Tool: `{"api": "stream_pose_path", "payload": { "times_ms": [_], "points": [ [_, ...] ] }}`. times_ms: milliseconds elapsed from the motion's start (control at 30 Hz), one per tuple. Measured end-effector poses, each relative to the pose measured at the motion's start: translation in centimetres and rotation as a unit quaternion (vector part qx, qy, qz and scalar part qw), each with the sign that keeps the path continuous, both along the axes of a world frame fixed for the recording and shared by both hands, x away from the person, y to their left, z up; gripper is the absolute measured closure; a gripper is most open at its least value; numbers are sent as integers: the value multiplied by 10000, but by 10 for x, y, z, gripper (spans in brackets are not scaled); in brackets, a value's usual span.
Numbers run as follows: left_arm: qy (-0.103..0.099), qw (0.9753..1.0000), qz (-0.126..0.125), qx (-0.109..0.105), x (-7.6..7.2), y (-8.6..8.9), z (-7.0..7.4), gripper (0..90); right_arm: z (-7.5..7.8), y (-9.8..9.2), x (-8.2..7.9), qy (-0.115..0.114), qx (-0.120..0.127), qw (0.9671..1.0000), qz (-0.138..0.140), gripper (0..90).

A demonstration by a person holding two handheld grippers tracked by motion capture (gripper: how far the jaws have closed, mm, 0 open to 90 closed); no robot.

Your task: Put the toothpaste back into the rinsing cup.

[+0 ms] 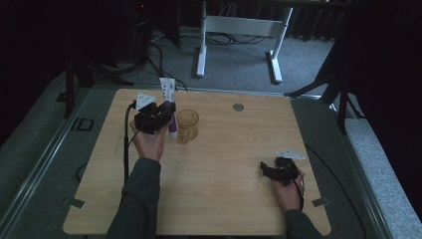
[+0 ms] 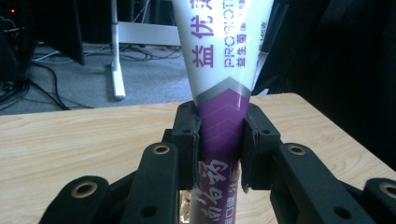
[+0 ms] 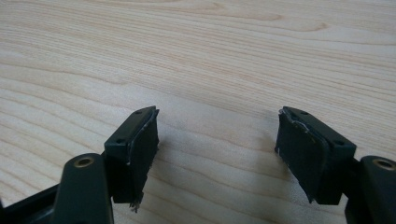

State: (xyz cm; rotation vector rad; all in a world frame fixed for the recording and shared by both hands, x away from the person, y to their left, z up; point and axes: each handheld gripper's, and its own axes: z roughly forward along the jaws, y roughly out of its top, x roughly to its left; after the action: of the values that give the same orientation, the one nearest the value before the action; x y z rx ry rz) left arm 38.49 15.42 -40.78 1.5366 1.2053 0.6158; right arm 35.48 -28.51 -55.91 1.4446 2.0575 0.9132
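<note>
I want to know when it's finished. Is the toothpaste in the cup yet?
Not yet. Already done: the left tongs are shut on the toothpaste tube and hold it upright. In hand: the tube is right beside the amber cup, cap end down, not inside. Left: probably moving it over the rim and letting go. The right tongs wait open over the table.

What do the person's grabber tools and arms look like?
Both grippers, left and right, are black, with flat padded jaws and brass-ringed screw holes. Each carries a grey three-cornered plate on top and trails a black cable. The sleeves are dark grey-green.
</note>
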Motion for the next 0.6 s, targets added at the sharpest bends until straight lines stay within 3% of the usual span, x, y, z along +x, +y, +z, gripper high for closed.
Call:
{"api": "stream_pose_path", "payload": {
  "times_ms": [333,600],
  "points": [
    [-89,9999,-15,97,5,-5,2,707,0,0,0,3,9,10000,-3,293],
    [-106,9999,41,32,10,-7,3,707,0,0,0,3,14,10000,-1,293]
  ]
}}
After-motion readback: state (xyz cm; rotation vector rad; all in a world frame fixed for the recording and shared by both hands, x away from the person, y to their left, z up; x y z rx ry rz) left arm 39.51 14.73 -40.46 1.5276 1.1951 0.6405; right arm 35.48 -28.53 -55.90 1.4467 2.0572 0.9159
